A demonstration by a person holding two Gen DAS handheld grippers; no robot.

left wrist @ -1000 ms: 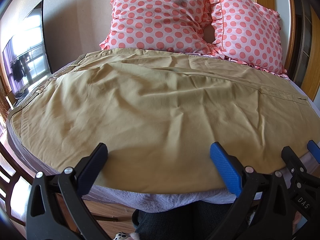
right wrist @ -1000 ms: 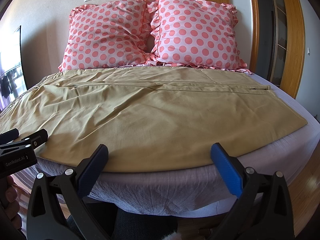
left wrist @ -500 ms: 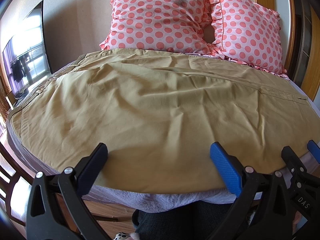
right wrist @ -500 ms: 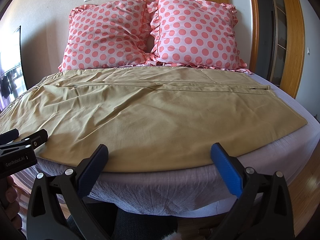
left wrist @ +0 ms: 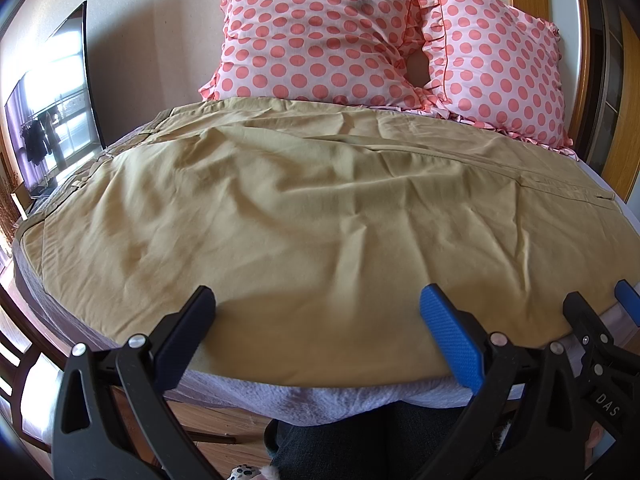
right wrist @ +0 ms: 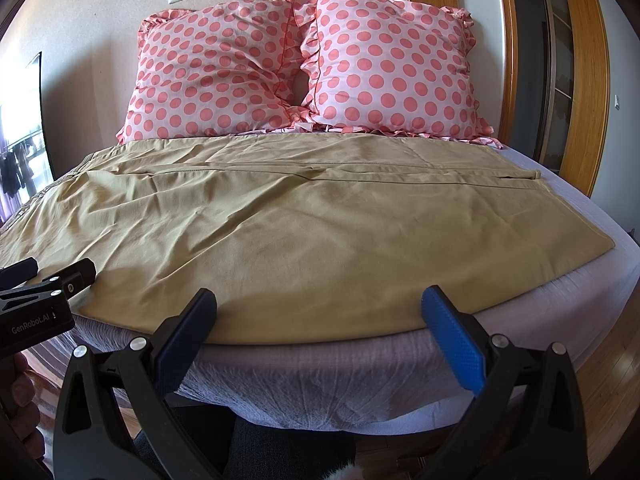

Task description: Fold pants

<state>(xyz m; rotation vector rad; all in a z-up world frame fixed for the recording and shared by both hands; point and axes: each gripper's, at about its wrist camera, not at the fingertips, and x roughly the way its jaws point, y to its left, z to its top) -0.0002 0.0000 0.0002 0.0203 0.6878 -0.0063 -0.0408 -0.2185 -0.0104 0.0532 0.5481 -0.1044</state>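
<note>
Tan pants (left wrist: 312, 216) lie spread flat across the bed, waistband at the left and leg hems at the right; they also show in the right wrist view (right wrist: 280, 232). My left gripper (left wrist: 316, 320) is open and empty, just over the near edge of the pants toward the waist end. My right gripper (right wrist: 318, 320) is open and empty, at the near edge toward the hem end. Each gripper shows at the side of the other's view: the right one (left wrist: 600, 320) and the left one (right wrist: 48, 280).
The bed has a lilac sheet (right wrist: 560, 312). Two pink polka-dot pillows (right wrist: 304, 68) lean on the wall behind the pants. A dark screen (left wrist: 52, 112) stands at the left. A wooden door frame (right wrist: 580, 80) is at the right. Wooden floor (right wrist: 612, 380) lies below.
</note>
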